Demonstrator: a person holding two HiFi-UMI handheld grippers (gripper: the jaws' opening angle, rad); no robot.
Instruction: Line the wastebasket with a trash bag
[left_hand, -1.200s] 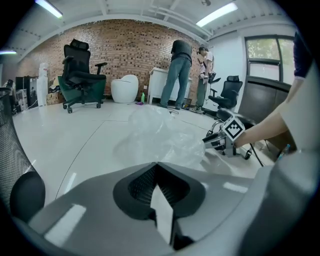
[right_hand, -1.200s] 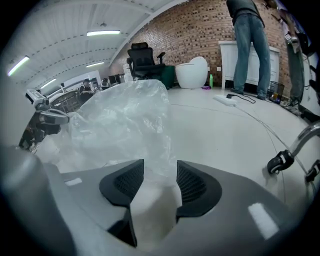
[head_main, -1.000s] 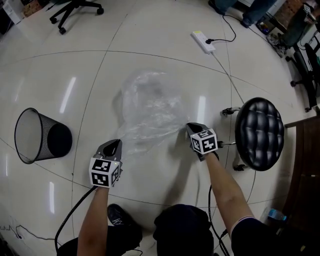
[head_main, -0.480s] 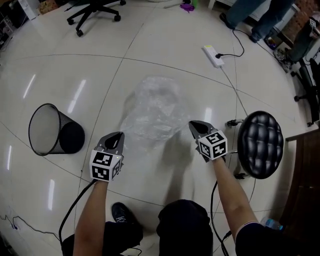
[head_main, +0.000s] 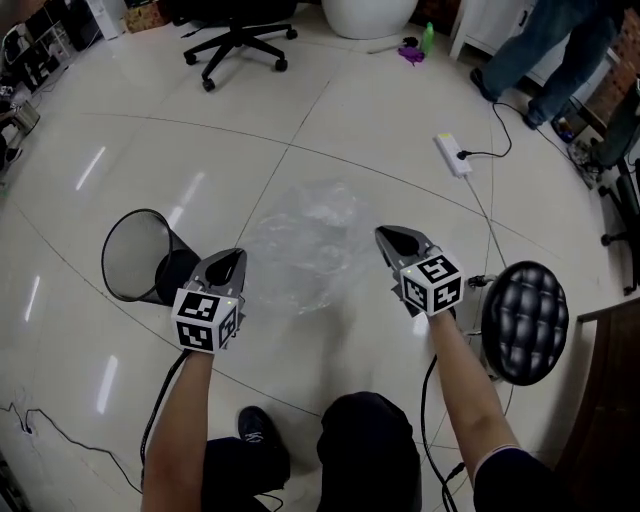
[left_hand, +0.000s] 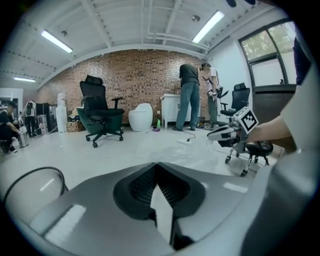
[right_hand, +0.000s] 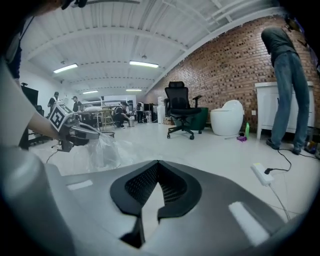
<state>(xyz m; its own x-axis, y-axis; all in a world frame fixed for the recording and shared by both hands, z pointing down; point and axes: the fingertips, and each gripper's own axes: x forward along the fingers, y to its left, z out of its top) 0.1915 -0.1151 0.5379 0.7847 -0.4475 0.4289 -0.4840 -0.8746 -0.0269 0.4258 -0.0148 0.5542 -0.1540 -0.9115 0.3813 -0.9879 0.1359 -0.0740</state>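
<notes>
- Head view: the left gripper (head_main: 233, 258) and the right gripper (head_main: 388, 238) are held out side by side over the tiled floor (head_main: 330, 120), well apart. Each one's marker cube faces the camera.
- A clear trash bag (head_main: 310, 240) stretches between the two grippers as a crumpled, see-through sheet. One edge runs to each gripper's tip.
- Left gripper view: the jaws are pressed together, with only a thin pale strip of film at the seam, so this gripper pinches the bag's edge. The right gripper shows across the frame, with faint film trailing from its tip.
- Right gripper view: these jaws are also closed tight on thin plastic. The left gripper shows at the left of this frame, and the bunched bag hangs from its tip.
- The wastebasket (head_main: 125, 240) is a black mesh bin lying on its side on the floor. It is just beside the left gripper, on its outer side, with its open mouth turned up toward the camera. The bag is not in it.
- A black padded stool (head_main: 525, 305) on casters stands near the right forearm.
- A white power strip (head_main: 452, 155) with a black cord lies on the floor beyond the bag.
- Farther off are a black office chair (head_main: 240, 35) and a standing person (head_main: 545, 40) in jeans.
</notes>
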